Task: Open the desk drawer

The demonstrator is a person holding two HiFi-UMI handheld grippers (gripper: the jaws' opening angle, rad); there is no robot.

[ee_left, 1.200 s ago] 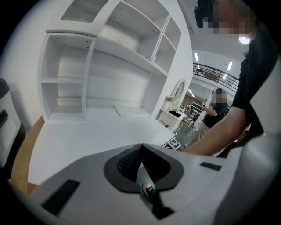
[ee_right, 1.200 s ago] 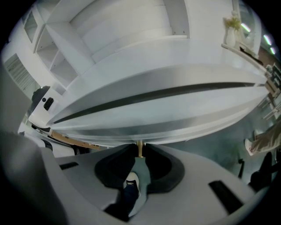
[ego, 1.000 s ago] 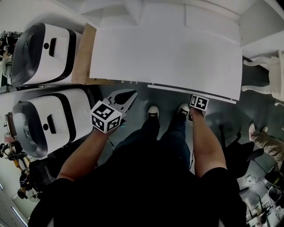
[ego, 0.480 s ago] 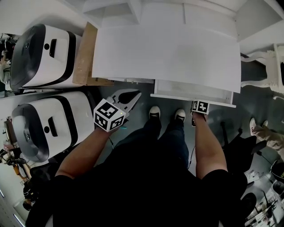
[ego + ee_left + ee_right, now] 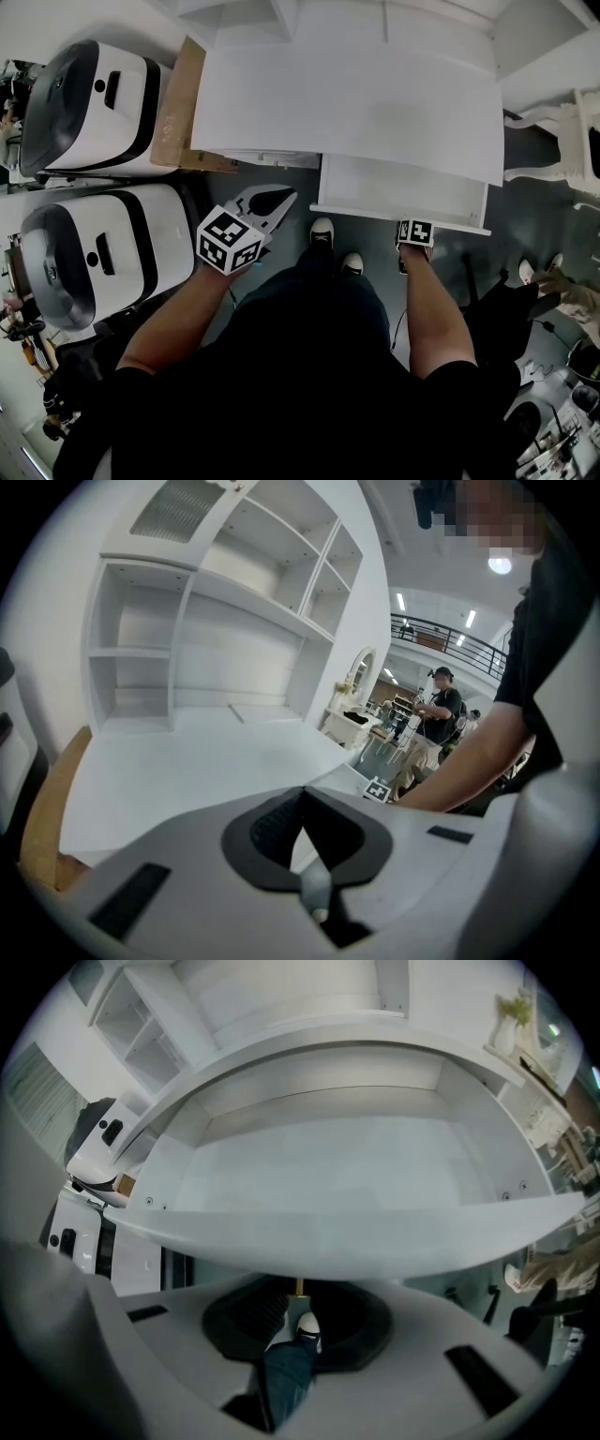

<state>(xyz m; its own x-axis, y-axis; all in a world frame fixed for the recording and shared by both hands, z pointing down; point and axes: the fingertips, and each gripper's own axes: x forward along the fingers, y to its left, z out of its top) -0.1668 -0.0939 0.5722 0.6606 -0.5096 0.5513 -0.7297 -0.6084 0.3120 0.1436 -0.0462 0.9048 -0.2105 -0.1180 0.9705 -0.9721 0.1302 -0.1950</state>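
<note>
My right tongs [image 5: 298,1294] were closed on the small brass knob [image 5: 299,1284] on the drawer [image 5: 403,187] front. The drawer stood pulled out from beneath the desk [image 5: 347,103], at two o'clock in the head view. My left tongs [image 5: 272,200] hung empty at eleven o'clock, jaws together.

Head view looks steeply down on the drawer [image 5: 403,192]; right gripper view faces it close up.

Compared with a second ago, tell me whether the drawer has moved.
Yes: the drawer has slid further out from under the desktop, toward the person's shoes.
</note>
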